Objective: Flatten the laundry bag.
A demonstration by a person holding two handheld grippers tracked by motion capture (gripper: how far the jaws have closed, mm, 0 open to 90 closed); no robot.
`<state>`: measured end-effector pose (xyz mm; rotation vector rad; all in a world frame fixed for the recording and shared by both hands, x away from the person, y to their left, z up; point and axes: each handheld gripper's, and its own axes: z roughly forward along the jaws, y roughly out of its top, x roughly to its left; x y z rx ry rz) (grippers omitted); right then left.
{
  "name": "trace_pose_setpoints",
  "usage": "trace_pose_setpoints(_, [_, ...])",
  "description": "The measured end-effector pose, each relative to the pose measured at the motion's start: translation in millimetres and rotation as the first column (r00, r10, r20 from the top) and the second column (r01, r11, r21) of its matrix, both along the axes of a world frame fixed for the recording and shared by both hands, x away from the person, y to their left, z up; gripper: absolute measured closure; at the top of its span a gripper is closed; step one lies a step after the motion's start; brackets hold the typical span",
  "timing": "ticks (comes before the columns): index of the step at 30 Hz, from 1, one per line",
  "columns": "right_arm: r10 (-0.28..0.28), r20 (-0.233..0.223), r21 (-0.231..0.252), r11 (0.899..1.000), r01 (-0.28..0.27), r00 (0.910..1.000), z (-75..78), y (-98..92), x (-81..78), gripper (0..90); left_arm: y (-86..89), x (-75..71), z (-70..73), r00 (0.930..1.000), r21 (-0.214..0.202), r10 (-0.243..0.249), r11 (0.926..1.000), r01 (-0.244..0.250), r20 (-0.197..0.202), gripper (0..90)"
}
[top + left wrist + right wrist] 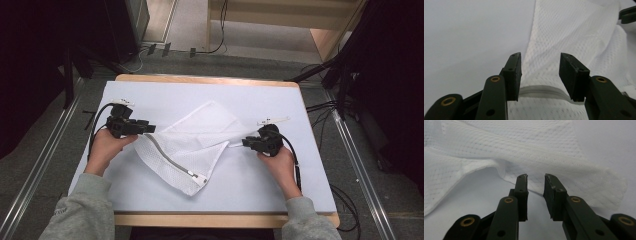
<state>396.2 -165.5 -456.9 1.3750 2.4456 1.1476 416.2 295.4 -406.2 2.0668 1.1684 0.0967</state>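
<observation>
Flanking the white mesh laundry bag (192,147) on the desk (280,180), left gripper (145,128) and right gripper (246,142) hold jaws apart, empty; next, I judge, each must clamp a bag edge.

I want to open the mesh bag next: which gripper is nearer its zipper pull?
Right, narrowly. The zipper pull lies at the mesh bag's near corner. The right gripper sits at the bag's right edge; the left gripper is at the zipper's far end.

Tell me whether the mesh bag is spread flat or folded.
Folded. The white mesh bag lies on the table with one part doubled over another, a raised crease running toward the right tool; its zipper edge shows along the front.
</observation>
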Motion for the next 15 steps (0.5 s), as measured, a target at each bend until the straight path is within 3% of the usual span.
trace_pose_setpoints(6, [0.002, -0.002, -0.003, 1.000, -0.002, 1.0000, -3.4, 0.0, -4.2, 74.4, -15.0, 24.8, -16.0, 0.9989, 0.030, -0.029, 0.9991, 0.030, -0.036, 55.5])
trace_pose_setpoints(12, [-0.008, 0.001, -0.011, 1.000, 0.008, 1.0000, -6.5, -0.8, -5.7, 72.3, -23.4, 35.7, -34.3, 0.9966, 0.053, -0.043, 0.9975, 0.047, -0.071, 56.2])
trace_pose_setpoints(15, [-0.021, 0.011, -0.018, 1.000, 0.021, 0.9997, -7.0, -4.1, -5.3, 70.3, -23.8, 38.0, -42.8, 0.9953, 0.044, -0.047, 0.9978, 0.051, -0.085, 54.8])
